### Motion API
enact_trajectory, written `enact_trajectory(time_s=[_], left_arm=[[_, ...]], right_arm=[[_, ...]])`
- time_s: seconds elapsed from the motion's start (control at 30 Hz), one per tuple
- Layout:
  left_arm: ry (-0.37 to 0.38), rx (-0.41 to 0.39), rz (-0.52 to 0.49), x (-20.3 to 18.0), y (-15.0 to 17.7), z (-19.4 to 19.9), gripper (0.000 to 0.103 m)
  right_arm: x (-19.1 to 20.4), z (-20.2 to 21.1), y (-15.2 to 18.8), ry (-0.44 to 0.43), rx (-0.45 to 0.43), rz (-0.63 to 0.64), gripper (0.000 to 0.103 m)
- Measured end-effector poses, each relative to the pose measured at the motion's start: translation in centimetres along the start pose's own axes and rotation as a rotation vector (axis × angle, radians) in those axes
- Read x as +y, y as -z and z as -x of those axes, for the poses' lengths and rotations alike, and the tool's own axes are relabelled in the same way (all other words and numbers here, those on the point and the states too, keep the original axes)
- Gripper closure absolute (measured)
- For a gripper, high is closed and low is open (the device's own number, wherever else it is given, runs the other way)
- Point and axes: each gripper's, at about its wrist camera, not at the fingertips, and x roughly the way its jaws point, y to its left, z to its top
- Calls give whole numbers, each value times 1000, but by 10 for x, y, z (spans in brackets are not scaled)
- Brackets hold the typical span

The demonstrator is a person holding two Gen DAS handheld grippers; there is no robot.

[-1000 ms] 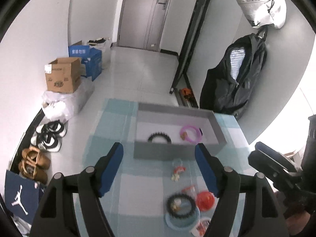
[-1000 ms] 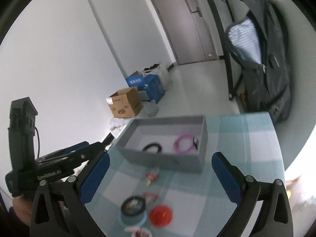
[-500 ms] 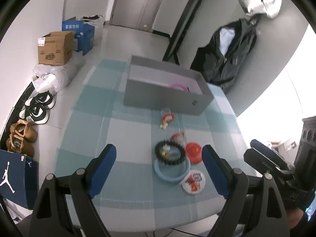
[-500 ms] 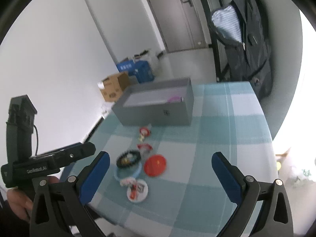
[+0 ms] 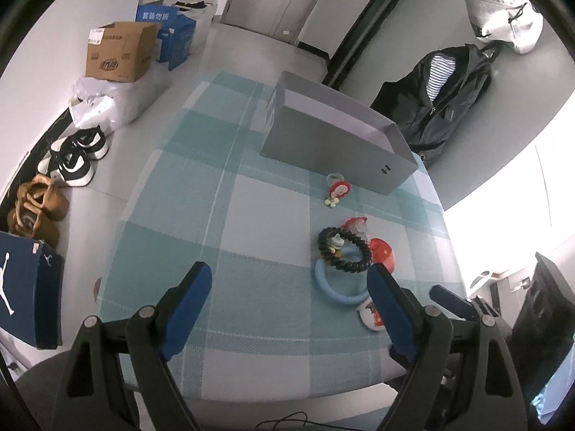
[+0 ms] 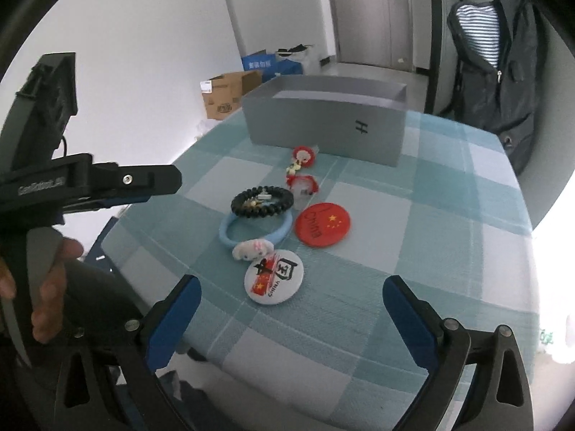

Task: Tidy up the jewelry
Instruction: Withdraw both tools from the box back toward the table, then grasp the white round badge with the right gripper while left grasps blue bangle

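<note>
A grey box (image 5: 334, 140) (image 6: 323, 122) stands at the far side of the checked table. In front of it lie a black bead bracelet (image 5: 345, 249) (image 6: 262, 201) on a light blue ring (image 5: 332, 287) (image 6: 251, 231), a red round badge (image 5: 382, 251) (image 6: 322, 224), a white round badge (image 5: 370, 318) (image 6: 274, 276), and two small red charms (image 5: 338, 190) (image 6: 303, 154). My left gripper (image 5: 289, 298) is open and empty above the near table edge. My right gripper (image 6: 291, 309) is open and empty, just short of the white badge. The box's inside is hidden.
The teal checked tablecloth (image 5: 251, 215) covers the table. Cardboard boxes (image 5: 120, 54), a plastic bag and shoes (image 5: 75, 158) lie on the floor at the left. A dark jacket (image 5: 445, 97) hangs at the right. The left gripper's body (image 6: 90, 186) shows left of the right wrist view.
Both grippers have pulled back from the grey box towards the near table edge. The box's inside, with a black and a purple ring, no longer shows. Both grippers stayed open.
</note>
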Motion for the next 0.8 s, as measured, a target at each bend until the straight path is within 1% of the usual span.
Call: enact_trajectory(time_s=[0.1,0.23,0.3,0.37,0.4,0.43,0.5,0.53,0.57,0.6,0.67,0.7,0.8], left_arm=[[-21,-1,-29,-2,4,1,18],[-24,-25,-49,1,7,7,18],[-21,-33,-47,3,7,9,18],[-34,-35,-44,5,7,9,18],[-41,-33,-42,6,7,8,18],[-44,-32,-40,7,7,7,18],[-53,-31,-40,7,7,6,18],[-61,-31,-43,7,7,6,18],[-67,-30,-44,7,8,5,18],[-70,-29,-43,7,8,5,18],[-75,-25,-41,9,8,4,18],[-75,-24,-38,9,8,4,18],[-78,-40,-25,12,8,6,18]], right_arm=[[6,-6,0,0,0,11,5],[17,-12,-1,22,6,56,20],[19,-13,-3,32,5,57,20],[19,-18,-3,70,17,64,21],[18,-21,-3,77,30,54,23],[16,-24,-3,65,39,44,28],[17,-25,-3,77,35,48,30],[18,-26,-3,83,38,59,34],[20,-27,-3,96,43,72,41],[22,-26,-2,116,38,90,47],[25,-24,-1,119,38,123,60],[26,-23,-1,109,40,128,62],[28,-21,2,113,34,152,62]])
